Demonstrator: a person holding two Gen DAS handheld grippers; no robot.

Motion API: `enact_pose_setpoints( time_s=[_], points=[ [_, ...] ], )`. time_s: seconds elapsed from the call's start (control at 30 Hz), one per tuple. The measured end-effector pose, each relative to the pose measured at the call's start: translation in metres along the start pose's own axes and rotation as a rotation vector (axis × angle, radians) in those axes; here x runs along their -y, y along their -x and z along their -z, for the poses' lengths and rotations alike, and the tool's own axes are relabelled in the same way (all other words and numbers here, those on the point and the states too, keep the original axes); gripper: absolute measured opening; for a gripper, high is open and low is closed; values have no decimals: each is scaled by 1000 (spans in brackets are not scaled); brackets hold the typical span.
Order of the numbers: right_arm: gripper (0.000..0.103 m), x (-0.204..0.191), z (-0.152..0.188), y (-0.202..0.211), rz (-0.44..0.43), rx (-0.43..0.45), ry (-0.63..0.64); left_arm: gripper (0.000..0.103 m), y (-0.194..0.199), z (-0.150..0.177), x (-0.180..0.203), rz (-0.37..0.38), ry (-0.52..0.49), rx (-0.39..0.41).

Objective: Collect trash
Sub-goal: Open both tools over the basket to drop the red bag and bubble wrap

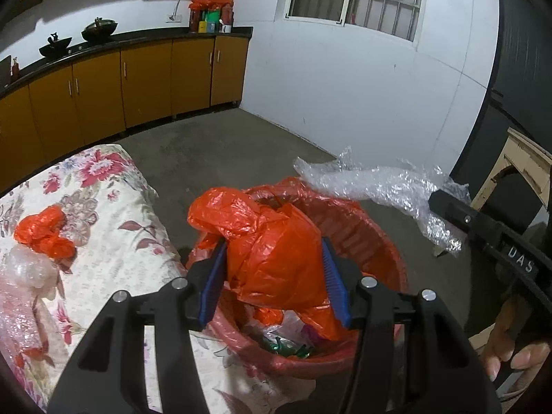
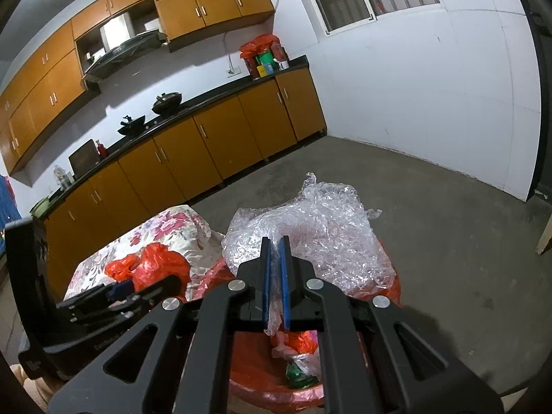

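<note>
Item: left hand-held gripper (image 1: 276,269). Jaws about half spread with an orange plastic bag (image 1: 272,241) bunched between the blue pads (image 1: 215,286). The bag fills the gap and appears pinched on both sides, though contact on the right pad is partly hidden by folds. The bag hangs directly over the red bin (image 1: 372,238).

Item: right hand-held gripper (image 2: 275,276). Jaws pressed almost together on a thin edge of crumpled bubble wrap (image 2: 310,231). The bulk of the wrap billows ahead of the fingers, above the far side of the bin (image 2: 390,293).

Item: red bin. Lined with a red bag, standing on the concrete floor (image 1: 220,151) just beside the table (image 1: 114,234), which carries a floral cloth. It already holds scraps, among them something green.

Item: trash not yet collected. A second orange bag (image 1: 43,233) and more bubble wrap (image 1: 24,272) lie on the table, near its edge.

Step in hand, as judged: dropping both held pieces into the bin.

Handling notes:
- Both pieces are light and springy, and likely to drift or cling to the pads. Each should be brought low inside the rim before the jaws part.
- The orange bag is already centred, so it could go first, leaving room for the wrap.
- The wrap overhangs the rim. It should be carried further over the middle, or it may slide to the floor.
- The bin looks fairly full; a light downward push may help settle the load.
</note>
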State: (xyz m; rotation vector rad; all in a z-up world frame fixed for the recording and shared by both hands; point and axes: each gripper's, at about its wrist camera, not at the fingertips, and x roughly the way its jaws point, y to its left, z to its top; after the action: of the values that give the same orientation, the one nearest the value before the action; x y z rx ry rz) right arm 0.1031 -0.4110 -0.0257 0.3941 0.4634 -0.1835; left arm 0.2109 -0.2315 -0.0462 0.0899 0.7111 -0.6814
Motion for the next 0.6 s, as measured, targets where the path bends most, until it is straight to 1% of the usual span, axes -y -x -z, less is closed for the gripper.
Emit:
enact_pose_setpoints(
  time_s=[0.07, 0.17, 0.2, 0.37, 0.43, 0.6],
  points=[
    [6, 1, 1, -2, -2, -3, -8, 53, -4, 1, 2, 3, -4, -7],
    [7, 2, 1, -6, -10, -14, -24, 58, -11, 4, 5, 5, -11, -19],
    [9, 3, 2, -8, -12, -19, -31, 61, -13, 5, 5, 4, -11, -24],
    [37, 8, 5, -9, -6, -28, -48, 66, -22, 11, 0, -4, 3, -49],
    [40, 10, 7, -8, 5, -29, -51, 67, -24, 14, -5, -7, 16, -56],
    [40, 13, 9, -3, 28, -36, -46, 68, -20, 19, -15, -27, 40, -56]
  ],
)
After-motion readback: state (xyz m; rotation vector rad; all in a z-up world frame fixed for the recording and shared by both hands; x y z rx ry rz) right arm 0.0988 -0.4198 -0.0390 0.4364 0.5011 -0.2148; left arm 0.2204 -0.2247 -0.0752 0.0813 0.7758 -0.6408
